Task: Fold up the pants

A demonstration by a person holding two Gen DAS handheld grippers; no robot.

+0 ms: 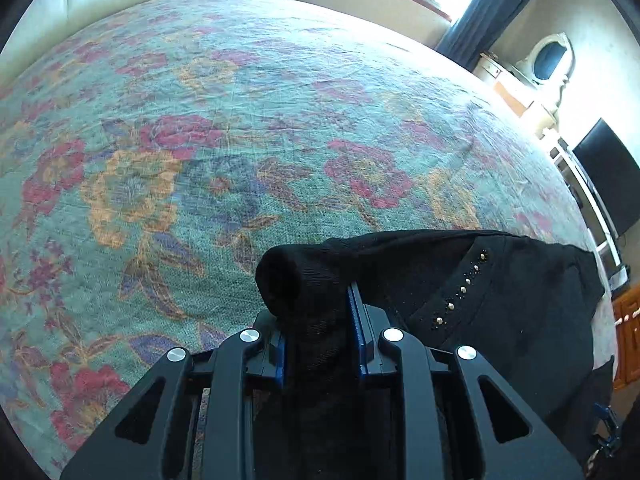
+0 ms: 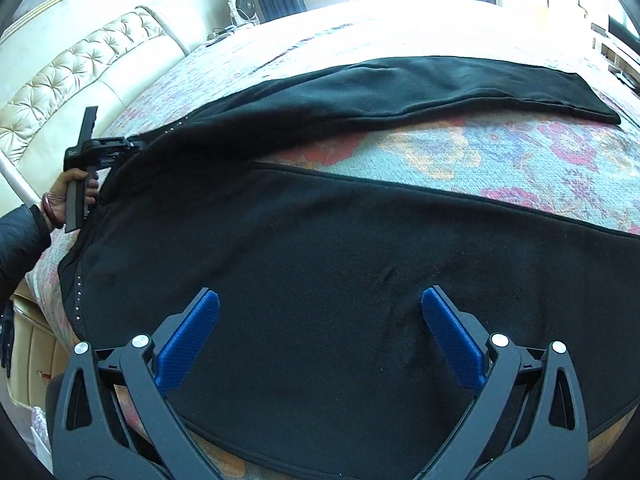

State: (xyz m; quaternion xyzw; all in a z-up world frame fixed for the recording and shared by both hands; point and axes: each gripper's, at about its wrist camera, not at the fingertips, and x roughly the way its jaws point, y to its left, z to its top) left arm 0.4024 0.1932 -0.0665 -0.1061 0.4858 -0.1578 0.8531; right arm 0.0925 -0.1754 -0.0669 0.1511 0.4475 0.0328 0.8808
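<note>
Black pants (image 2: 320, 264) lie spread on a floral bedspread (image 2: 480, 152), the two legs splayed apart, the far leg (image 2: 460, 84) reaching to the right. My left gripper (image 1: 316, 300) is shut on a bunched fold of the pants' waistband (image 1: 296, 280), next to a row of metal studs (image 1: 464, 288). It also shows in the right wrist view (image 2: 116, 148), held at the pants' left end. My right gripper (image 2: 320, 320) is open, its blue pads (image 2: 188, 344) hovering over the near leg, holding nothing.
The floral bedspread (image 1: 240, 120) stretches ahead of the left gripper. A cream tufted headboard (image 2: 72, 76) is at the left. A window with dark curtains (image 1: 472, 12), a white dresser (image 1: 532, 92) and a black screen (image 1: 612, 172) stand past the bed.
</note>
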